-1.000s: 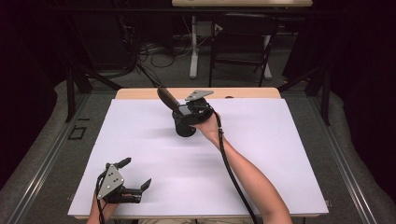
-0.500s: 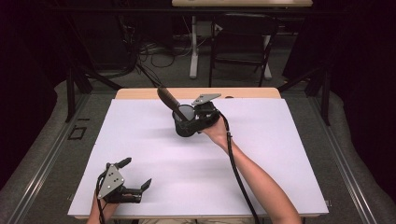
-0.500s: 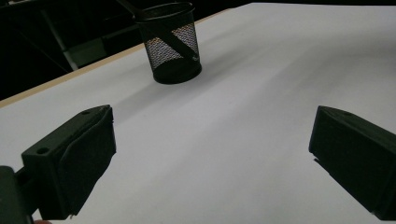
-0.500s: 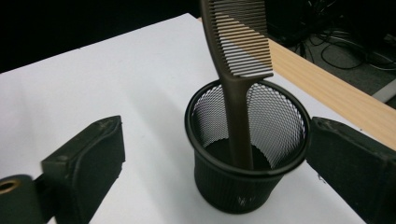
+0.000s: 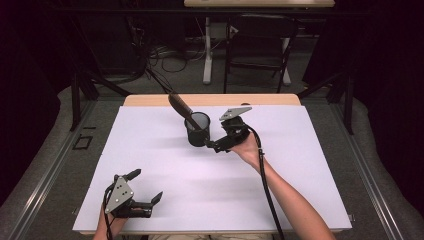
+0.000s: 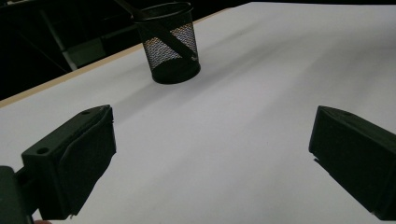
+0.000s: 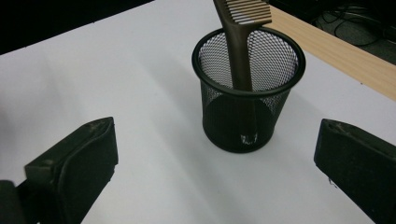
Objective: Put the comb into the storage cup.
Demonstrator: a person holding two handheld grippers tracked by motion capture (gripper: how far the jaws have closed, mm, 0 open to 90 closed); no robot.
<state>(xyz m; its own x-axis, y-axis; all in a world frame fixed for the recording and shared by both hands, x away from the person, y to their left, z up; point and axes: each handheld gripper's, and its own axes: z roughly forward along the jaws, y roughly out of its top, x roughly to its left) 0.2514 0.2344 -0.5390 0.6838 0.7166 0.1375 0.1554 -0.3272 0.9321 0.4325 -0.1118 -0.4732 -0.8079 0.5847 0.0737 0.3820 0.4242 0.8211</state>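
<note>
A black mesh cup stands upright near the table's far middle, with a brown comb leaning out of it to the upper left. My right gripper sits just right of the cup, pointing at it. Its jaws have just been opening and stand wide, with nothing between them. In the right gripper view the cup and comb lie a little beyond the gripper. My left gripper rests open and empty at the front left. From the left gripper the cup is far ahead.
A white sheet covers the table, and a wooden strip shows along its far edge. Beyond the table are a dark floor, cables and chair legs. The right gripper's cable trails along the forearm.
The right gripper has drawn back to the right, off the cup, and its jaws have spread wider. The cup with the comb stays put. The left gripper has not moved.
</note>
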